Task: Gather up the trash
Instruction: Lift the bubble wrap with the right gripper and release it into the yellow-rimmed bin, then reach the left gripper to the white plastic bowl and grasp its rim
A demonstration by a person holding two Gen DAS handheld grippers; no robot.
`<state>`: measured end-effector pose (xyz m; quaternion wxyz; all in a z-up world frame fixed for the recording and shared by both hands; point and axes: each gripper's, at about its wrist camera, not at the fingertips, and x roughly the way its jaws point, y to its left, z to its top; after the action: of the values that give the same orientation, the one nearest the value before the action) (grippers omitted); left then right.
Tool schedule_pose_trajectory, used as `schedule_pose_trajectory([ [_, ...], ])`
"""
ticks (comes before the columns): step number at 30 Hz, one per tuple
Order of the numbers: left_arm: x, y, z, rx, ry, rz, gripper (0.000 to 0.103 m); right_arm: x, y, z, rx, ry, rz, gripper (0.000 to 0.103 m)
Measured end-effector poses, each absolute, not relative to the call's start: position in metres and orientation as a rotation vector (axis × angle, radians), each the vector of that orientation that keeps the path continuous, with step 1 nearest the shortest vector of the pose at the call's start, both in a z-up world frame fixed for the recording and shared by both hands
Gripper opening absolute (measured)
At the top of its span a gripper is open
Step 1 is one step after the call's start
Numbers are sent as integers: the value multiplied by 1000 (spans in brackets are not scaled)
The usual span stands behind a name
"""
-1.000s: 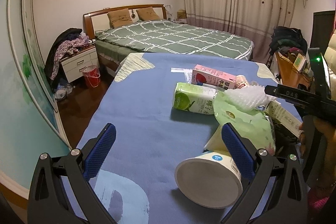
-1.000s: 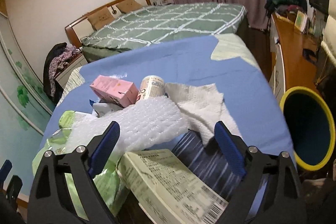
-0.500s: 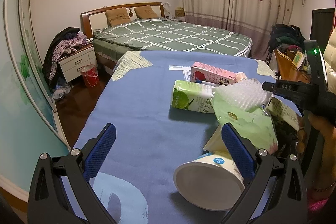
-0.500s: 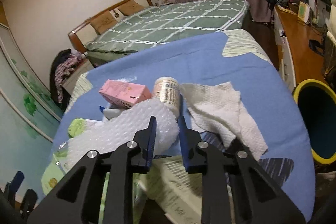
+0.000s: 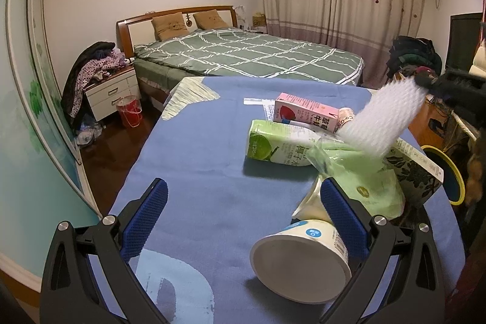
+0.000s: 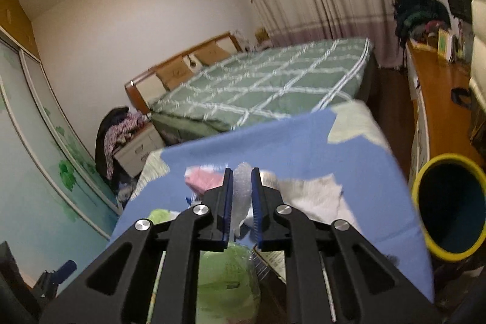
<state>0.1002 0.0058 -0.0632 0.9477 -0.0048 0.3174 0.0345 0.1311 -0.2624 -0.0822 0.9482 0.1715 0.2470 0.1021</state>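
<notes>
- Right gripper (image 6: 242, 193): jaws closing, pads clamped on one end of the bubble wrap (image 5: 385, 119), which hangs free at right of centre in the left wrist view, above the trash pile.
- Handling, as judged: very light, soft, springy; it compresses under the pads and may slip, so grip deep on a bunched end.
- Bin (image 6: 449, 207): lower right, beside the bench (image 6: 303, 141).
- Left gripper (image 5: 240, 217): jaws apart, empty, lower frame.

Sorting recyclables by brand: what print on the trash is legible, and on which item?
"椰子水", partly hidden: green carton.
"草莓牛", upside down: pink carton.
Small can: curved letters, unreadable.
Dark patterned box: print too small.
White cup: label too small.
</notes>
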Motion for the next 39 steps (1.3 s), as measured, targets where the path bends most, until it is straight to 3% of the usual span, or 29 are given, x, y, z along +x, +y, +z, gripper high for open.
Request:
schedule_pose_trajectory([
  [14,90,-11,-57,8,641,30,99,98,-364,-51,327,419,-19,11],
  [28,95,-41,-58,27,655,-11,99,109,-501,-113,307,518,-340,12],
  [39,102,-53,-62,39,680,-14,99,149,-546,-179,253,662,-459,12],
])
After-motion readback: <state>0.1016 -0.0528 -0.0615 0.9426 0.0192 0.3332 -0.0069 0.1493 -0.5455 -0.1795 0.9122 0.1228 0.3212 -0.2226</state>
